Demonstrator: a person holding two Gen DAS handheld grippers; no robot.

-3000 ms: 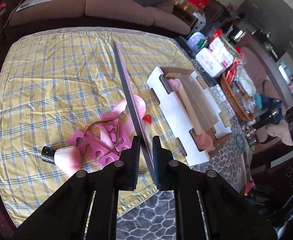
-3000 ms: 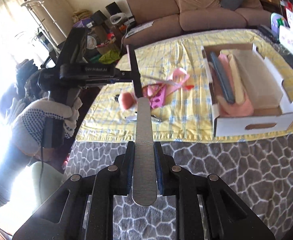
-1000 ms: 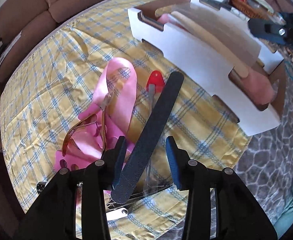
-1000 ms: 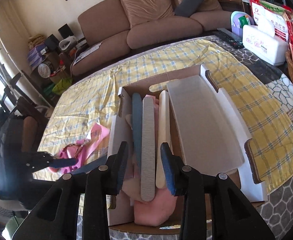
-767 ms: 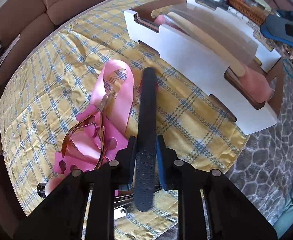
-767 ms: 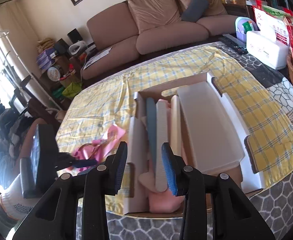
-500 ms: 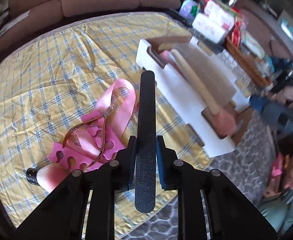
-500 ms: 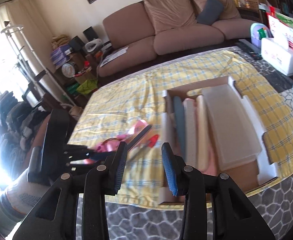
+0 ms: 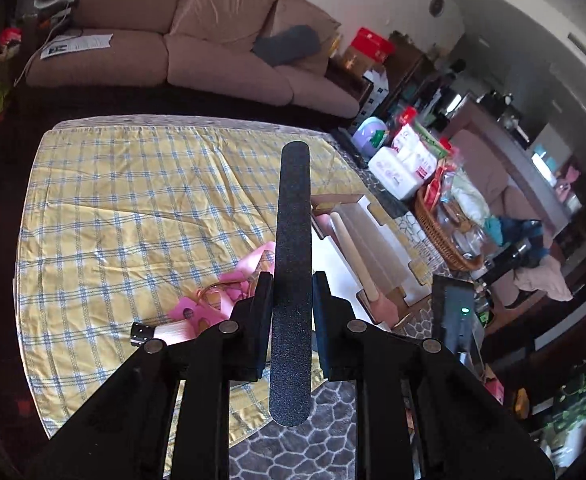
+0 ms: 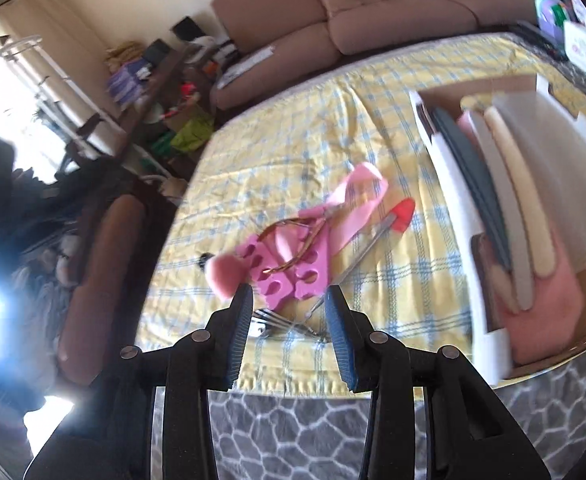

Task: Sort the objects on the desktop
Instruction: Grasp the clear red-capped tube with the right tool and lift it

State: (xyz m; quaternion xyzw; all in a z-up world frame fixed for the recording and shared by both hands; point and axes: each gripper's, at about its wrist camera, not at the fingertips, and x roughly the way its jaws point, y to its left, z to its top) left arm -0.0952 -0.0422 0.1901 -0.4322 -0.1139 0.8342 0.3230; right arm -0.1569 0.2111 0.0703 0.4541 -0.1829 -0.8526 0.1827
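My left gripper (image 9: 291, 282) is shut on a long black nail file (image 9: 291, 248), held up above the yellow checked cloth (image 9: 133, 200). The file points away toward the sofa. My right gripper (image 10: 289, 300) is open with nothing between its fingers, above the cloth's front edge. Just beyond it lie pink toe separators (image 10: 289, 260), a pink brush (image 10: 225, 276), cuticle nippers (image 10: 293, 240), a pink ribbon (image 10: 353, 188), a red-tipped metal tool (image 10: 377, 232) and tweezers (image 10: 277, 322). A white cardboard box (image 10: 449, 184) at the right holds several nail files (image 10: 493, 168) and a pink block.
A tissue pack (image 9: 397, 172) and a wicker basket (image 9: 441, 236) stand beyond the box. A brown sofa (image 9: 173, 56) runs behind the table. Grey stone-patterned tabletop (image 10: 333, 432) shows in front of the cloth. A dark device with a green light (image 9: 457, 320) sits at the right.
The left gripper closed on the black file and lifted it off the cloth. The right gripper swung left from above the box to above the pink items.
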